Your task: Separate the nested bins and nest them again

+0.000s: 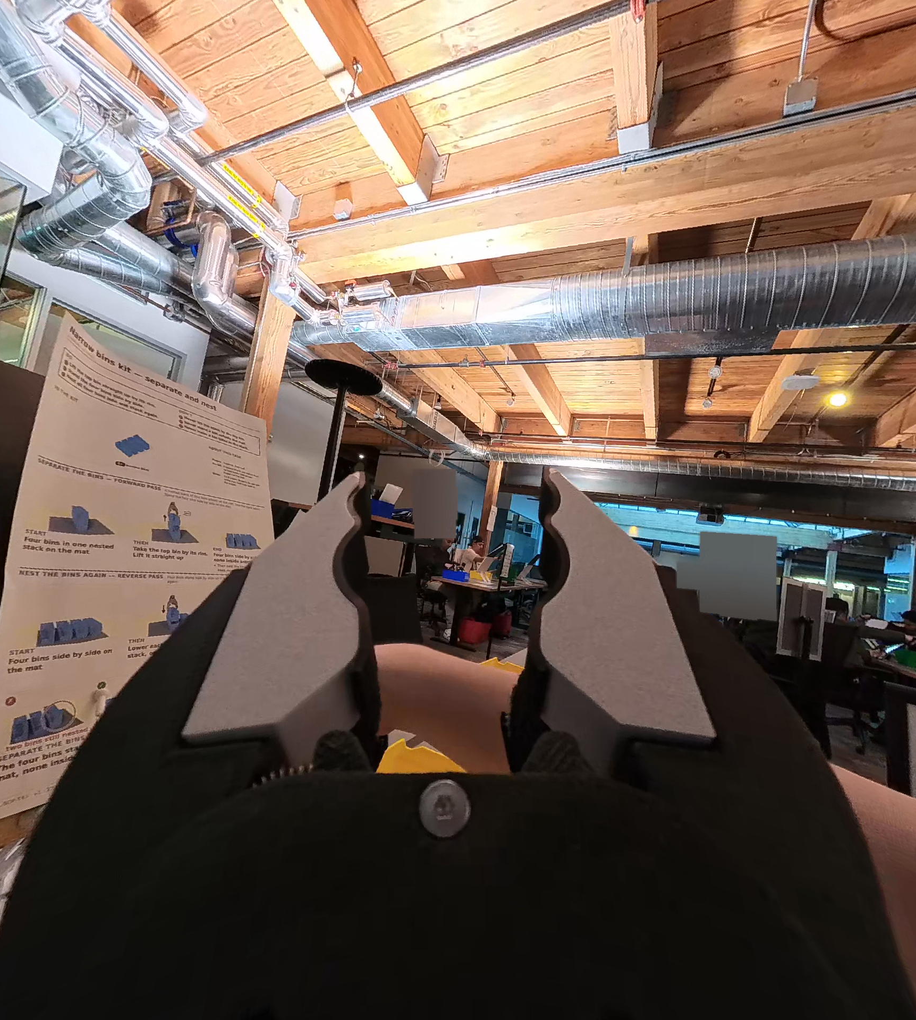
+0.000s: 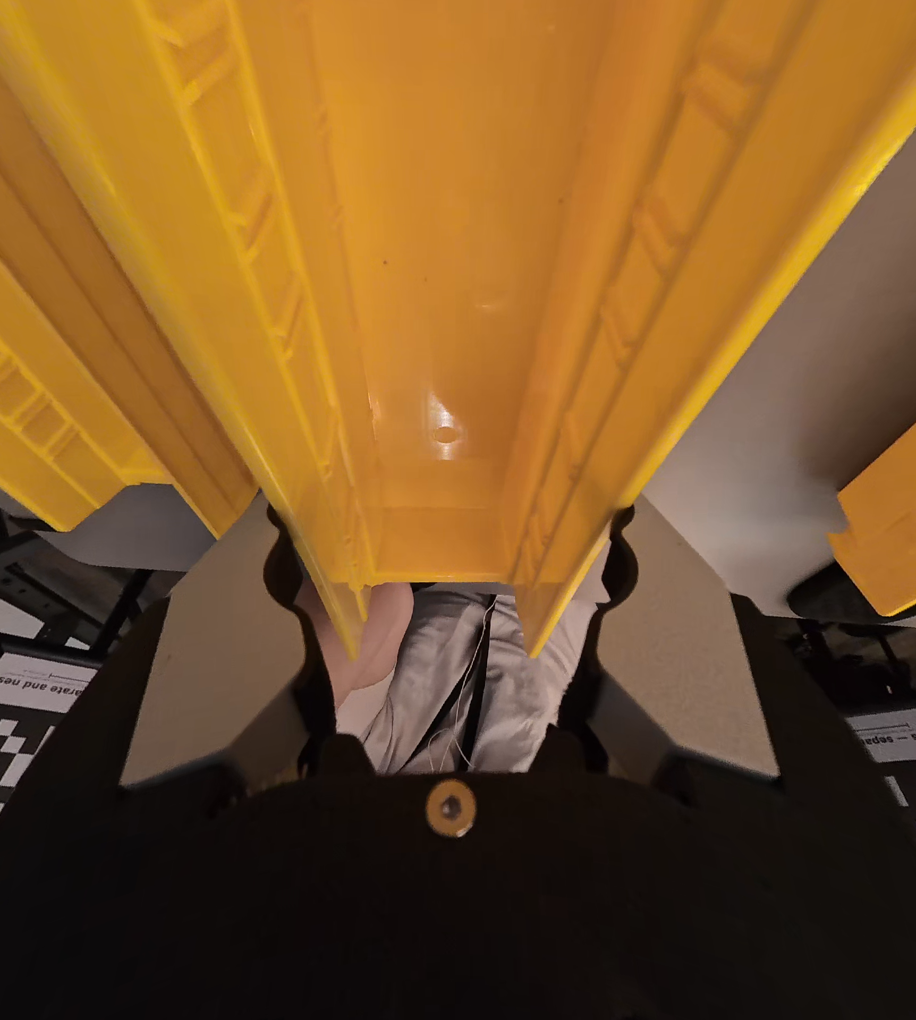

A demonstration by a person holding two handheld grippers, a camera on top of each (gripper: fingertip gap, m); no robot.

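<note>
1. Overhead, in the left wrist view, the left gripper (image 1: 450,491) pointed up toward a wooden ceiling (image 1: 500,138) crossed by silver ducts (image 1: 721,298); its jaws stood apart with only the far office between them.
2. At 9 o'clock an instruction sheet (image 1: 113,552) leaned upright, and at 6 o'clock, behind the jaws, a sliver of yellow bin (image 1: 411,761) showed beside a person's forearm (image 1: 445,712).
3. At 3 o'clock, farther off, desks (image 1: 489,585) with people seated at them filled the background.
4. Next, in the right wrist view, the right gripper (image 2: 450,513) had its jaws spread wide around the near end of a long yellow bin (image 2: 445,248), which ran from centre up to 12 o'clock, its open inside facing the camera.
5. Each of the dark pads (image 2: 279,552) lay against an outer rim of that bin, so the bin sat clamped between them.
6. At 9 o'clock a second yellow bin (image 2: 31,414) lay just beside the held one, and at 3 o'clock a third yellow bin (image 2: 914,524) rested well apart on the pale worktop (image 2: 748,414).
7. At 6 o'clock, below the bin's end, light grey clothing (image 2: 445,690) showed through the gap.
</note>
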